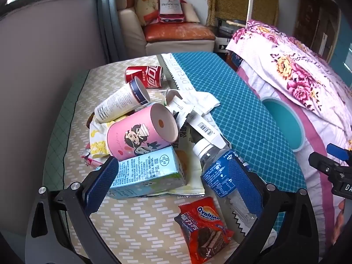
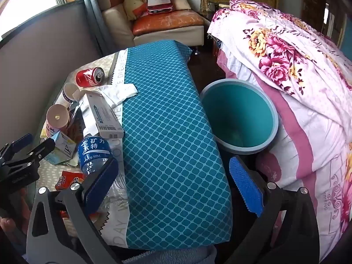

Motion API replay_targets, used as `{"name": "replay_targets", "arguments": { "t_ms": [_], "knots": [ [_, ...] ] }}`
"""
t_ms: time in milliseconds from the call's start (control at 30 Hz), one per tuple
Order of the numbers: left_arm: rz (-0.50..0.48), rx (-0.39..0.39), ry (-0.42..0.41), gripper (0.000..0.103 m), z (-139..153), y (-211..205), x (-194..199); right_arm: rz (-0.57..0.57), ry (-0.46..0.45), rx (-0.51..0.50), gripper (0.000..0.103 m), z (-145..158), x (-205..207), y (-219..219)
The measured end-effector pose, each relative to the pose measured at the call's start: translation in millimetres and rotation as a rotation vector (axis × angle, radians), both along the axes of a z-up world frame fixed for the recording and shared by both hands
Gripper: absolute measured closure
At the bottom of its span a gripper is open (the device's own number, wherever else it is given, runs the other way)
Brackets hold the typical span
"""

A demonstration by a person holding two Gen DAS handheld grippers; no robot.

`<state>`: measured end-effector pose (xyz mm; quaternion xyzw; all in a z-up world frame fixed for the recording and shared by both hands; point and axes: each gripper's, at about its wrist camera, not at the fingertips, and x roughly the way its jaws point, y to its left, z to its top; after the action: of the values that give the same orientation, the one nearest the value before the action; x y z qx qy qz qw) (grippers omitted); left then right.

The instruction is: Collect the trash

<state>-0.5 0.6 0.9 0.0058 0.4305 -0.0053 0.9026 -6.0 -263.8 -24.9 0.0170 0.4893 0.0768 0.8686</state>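
Tabletop (image 1: 136, 215), covered with a beige brick-pattern cloth and a teal lattice-pattern mat (image 2: 171, 132); a heap of trash lies on the beige part.

Trash, far to near in the left wrist view:
- red cola can (image 1: 144, 76), on its side at the far end.
- white paper cup (image 1: 121, 103), tipped over, resting on the heap.
- pink cartoon-print tube (image 1: 140, 135), on its side, open end toward the mat.
- white carton with barcode (image 1: 198, 123), propped across the heap, touching the bottle's cap end.
- crumpled white tissue (image 1: 206, 103), lying over the edge of the mat.
- light-blue drink carton (image 1: 147, 173), flattened, just below the pink tube.
- clear water bottle (image 1: 217, 171) with blue label, on its side along the mat's edge.
- red Ovaltine wrapper (image 1: 204, 228), nearest, apart from the heap.

Teal bin (image 2: 239, 118), on the floor between the tabletop and a floral quilt (image 2: 297, 61), open top.

Left gripper (image 1: 171, 176): fingers wide apart, above the drink carton and bottle, clamped on nothing.

Right gripper (image 2: 173, 182): fingers wide apart over the mat's near end, holding nothing, bin just beyond.
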Motion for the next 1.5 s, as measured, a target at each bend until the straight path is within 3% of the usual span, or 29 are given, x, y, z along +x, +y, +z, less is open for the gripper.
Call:
{"name": "replay_targets", "arguments": {
  "t_ms": [1500],
  "knots": [
    [-0.044,-0.015,-0.010,0.003,2,-4,-7,0.001,0.081,-0.039,0.006,-9,15,15]
  ]
}}
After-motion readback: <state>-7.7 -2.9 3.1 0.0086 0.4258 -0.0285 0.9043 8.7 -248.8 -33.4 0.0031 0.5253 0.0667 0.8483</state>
